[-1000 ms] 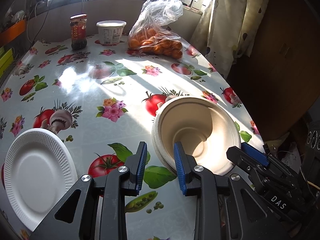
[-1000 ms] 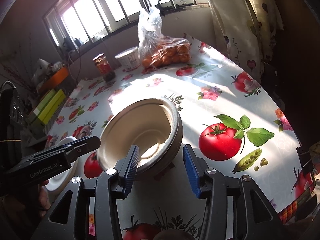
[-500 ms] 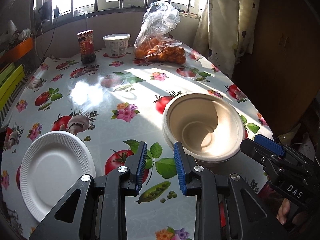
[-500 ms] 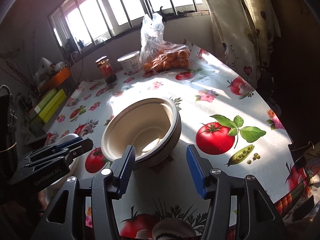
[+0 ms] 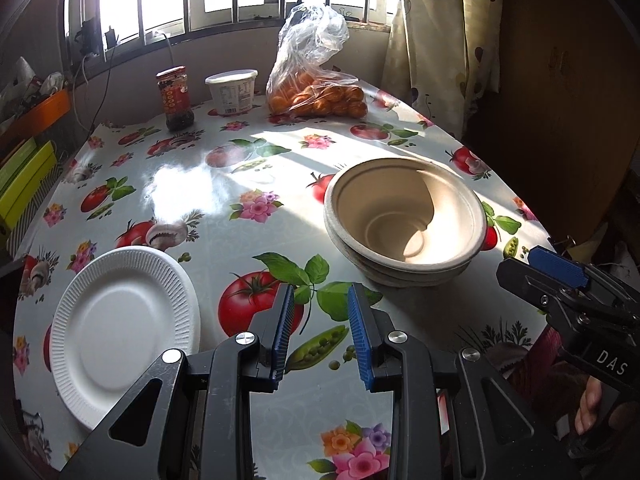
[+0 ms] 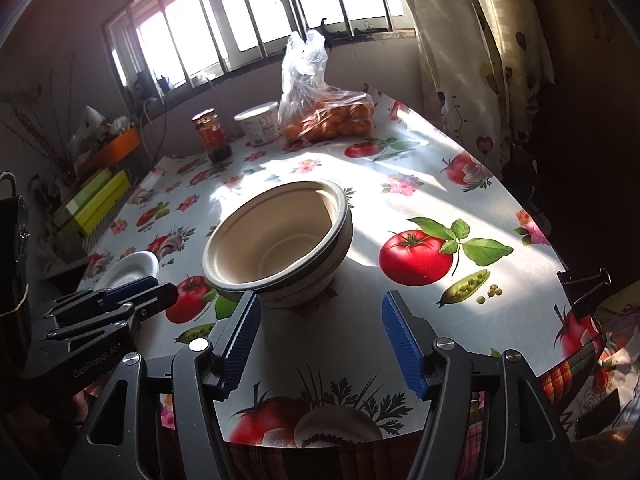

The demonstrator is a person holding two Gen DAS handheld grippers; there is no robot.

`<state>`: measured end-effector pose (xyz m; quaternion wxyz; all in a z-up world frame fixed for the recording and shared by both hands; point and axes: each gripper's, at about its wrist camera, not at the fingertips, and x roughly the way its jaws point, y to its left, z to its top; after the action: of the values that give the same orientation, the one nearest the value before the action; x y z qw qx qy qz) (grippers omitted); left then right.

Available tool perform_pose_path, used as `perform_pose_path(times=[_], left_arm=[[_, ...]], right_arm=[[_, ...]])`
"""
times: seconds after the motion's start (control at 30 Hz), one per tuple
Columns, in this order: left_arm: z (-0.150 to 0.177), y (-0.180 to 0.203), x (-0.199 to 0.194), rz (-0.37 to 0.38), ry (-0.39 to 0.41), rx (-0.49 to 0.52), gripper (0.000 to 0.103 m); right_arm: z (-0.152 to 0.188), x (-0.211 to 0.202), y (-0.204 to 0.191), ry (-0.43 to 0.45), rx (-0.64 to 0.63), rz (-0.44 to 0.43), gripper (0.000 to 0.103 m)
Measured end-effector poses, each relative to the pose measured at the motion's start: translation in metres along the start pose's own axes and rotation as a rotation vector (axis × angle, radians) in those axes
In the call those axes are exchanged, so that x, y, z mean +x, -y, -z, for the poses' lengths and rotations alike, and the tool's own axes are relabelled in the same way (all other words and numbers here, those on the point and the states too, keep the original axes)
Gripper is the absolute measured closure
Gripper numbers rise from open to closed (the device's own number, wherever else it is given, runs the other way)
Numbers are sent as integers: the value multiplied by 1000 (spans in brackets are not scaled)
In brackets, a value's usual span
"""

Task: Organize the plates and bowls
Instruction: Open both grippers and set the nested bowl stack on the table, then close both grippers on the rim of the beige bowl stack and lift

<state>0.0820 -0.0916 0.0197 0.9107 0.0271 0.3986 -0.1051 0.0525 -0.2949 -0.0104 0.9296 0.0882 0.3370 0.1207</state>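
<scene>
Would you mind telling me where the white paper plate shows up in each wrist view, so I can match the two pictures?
Left wrist view: the plate lies at lower left, large, left of the left gripper.
Right wrist view: the plate is small at mid left, partly hidden behind the left gripper.
Shared landmark: the stacked bowls, on the plate's right in both views.
</scene>
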Motion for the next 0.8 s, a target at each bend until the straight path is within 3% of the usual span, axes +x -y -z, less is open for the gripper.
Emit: perform_pose_path(times=[0.27, 0.63, 0.8], left_arm=[[13, -3, 7, -1, -32, -11, 74], [18, -3, 9, 18, -55, -20, 74], [6, -9, 8, 43, -31, -57, 74]], right_arm=[[14, 3, -8, -6, -68, 62, 37], [21, 11, -11, -46, -51, 11, 37], [9, 8, -5, -20, -34, 9, 37]])
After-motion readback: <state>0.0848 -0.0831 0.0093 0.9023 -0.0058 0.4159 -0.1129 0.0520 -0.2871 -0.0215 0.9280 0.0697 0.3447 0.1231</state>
